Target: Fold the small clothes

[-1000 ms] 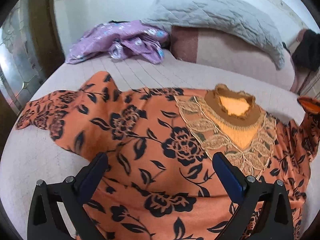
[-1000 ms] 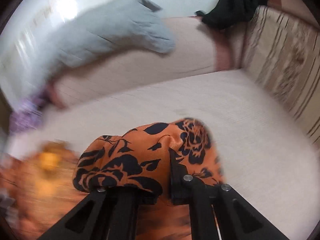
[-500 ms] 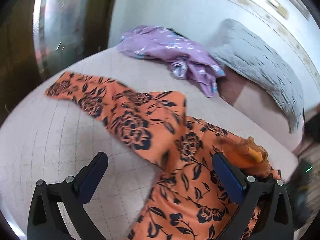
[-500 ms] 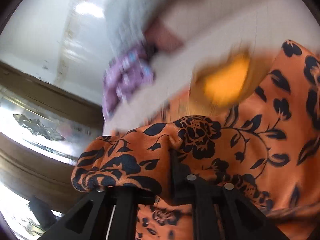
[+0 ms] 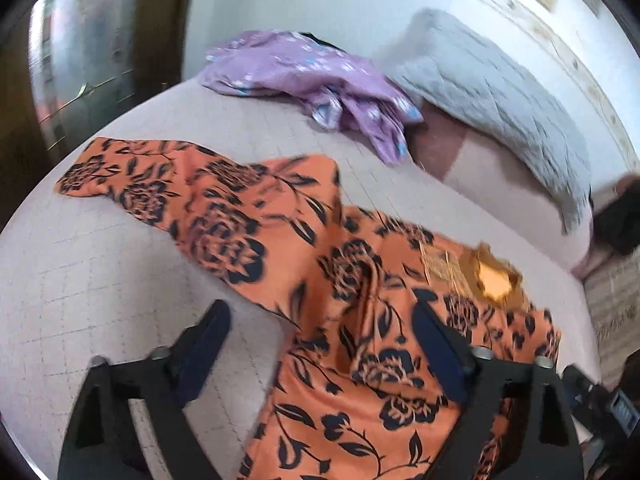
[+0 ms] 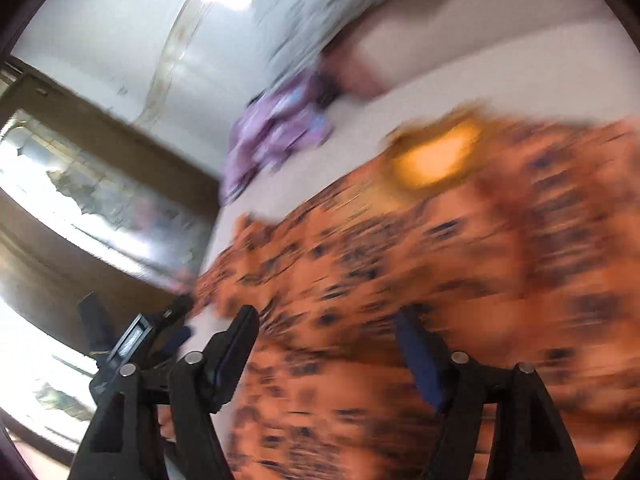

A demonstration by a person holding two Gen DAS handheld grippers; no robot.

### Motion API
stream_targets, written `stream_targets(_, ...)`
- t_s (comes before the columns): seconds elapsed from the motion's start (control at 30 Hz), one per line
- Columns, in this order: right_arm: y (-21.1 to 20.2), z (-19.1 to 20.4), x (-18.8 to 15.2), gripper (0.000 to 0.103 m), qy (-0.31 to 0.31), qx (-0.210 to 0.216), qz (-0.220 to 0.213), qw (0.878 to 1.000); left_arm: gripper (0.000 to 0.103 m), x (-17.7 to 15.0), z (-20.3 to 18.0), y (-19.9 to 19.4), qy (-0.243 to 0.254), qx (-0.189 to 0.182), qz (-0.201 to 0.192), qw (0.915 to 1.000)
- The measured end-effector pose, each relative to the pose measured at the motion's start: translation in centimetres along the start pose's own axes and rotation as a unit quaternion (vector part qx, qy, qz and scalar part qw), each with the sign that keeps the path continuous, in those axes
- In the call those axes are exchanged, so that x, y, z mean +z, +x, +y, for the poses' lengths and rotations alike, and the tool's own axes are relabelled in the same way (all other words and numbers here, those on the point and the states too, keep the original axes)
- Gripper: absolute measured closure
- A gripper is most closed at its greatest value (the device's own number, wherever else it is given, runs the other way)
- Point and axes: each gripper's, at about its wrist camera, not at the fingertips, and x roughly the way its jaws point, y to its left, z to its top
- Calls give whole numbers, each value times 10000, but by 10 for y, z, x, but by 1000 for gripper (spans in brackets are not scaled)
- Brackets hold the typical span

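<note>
An orange top with black flowers [image 5: 352,360] lies flat on the pale bed cover [image 5: 80,300]. Its gold neckline [image 5: 494,280] points to the far right, and one sleeve [image 5: 140,184] stretches out to the left. The other sleeve lies folded across the body. My left gripper [image 5: 320,344] hovers over the armpit area; its jaws are closing, with cloth below them but nothing pressed between the pads. In the blurred right wrist view, my right gripper [image 6: 328,344] is opening above the top [image 6: 460,280], holding nothing.
A crumpled purple garment [image 5: 320,76] lies at the far end of the bed beside a grey quilted pillow [image 5: 492,80]. A dark item [image 5: 624,220] sits at the right edge. A mirrored door [image 5: 80,40] stands to the left, past the bed's edge.
My right gripper carried the sleeve across the top, then let go and its jaws parted. The left view swung toward the outstretched sleeve, and its fingers now stand closer together.
</note>
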Motion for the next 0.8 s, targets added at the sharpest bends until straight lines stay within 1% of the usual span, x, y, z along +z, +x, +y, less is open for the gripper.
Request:
stream_targets(0.03, -8, -11, 3, 43, 14, -198, -79, 9998, 30, -2, -3, 3, 64, -51, 76, 9999)
stream_targets(0.07, -17, -26, 4, 46, 80, -337, -131, 9993, 37, -3, -6, 6, 106, -103, 149, 9998)
stream_targets(0.13, -34, -58, 5, 61, 327, -525, -179, 9979, 39, -7, -11, 15, 187, -195, 320, 9991)
stream_targets(0.17, -38, -73, 3, 62, 446, -593, -206, 9970, 39, -10, -16, 19, 265, -200, 357, 9988)
stream_targets(0.2, -41, -86, 1, 63, 558, -610, -230, 9963, 39, -13, -22, 20, 375, -189, 366, 9984)
stream_targets(0.3, -38, -109, -1, 64, 722, -559, -204, 9956, 38, -21, -43, 26, 807, -109, 348, 9961)
stream_targets(0.37, -34, -116, -5, 64, 726, -525, -178, 9958, 30, -24, -55, 32, 1063, -91, 363, 9936)
stream_targets(0.4, -32, -120, -6, 64, 723, -485, -123, 9961, 30, -25, -60, 36, 1154, -63, 352, 9927)
stream_targets(0.47, -27, -123, -8, 64, 738, -487, -45, 9961, 30, -26, -64, 44, 1252, -47, 366, 9914)
stream_targets(0.5, -23, -125, -6, 65, 788, -483, 9, 9957, 30, -26, -64, 49, 1274, -53, 424, 9909)
stream_targets(0.6, -23, -132, -5, 65, 970, -396, 103, 9944, 30, -27, -59, 69, 1149, -35, 689, 9910)
stream_targets(0.63, -25, -135, -5, 65, 1061, -357, 135, 9936, 32, -28, -56, 74, 1088, -74, 770, 9910)
stream_targets(0.7, -26, -139, -5, 65, 1190, -290, 170, 9923, 51, -29, -54, 78, 999, -214, 823, 9914)
stream_targets(0.77, -26, -140, -5, 65, 1210, -280, 201, 9921, 56, -30, -56, 75, 1064, -264, 769, 9910)
stream_targets(0.8, -25, -139, -5, 65, 1190, -305, 220, 9922, 56, -30, -57, 74, 1102, -250, 731, 9909)
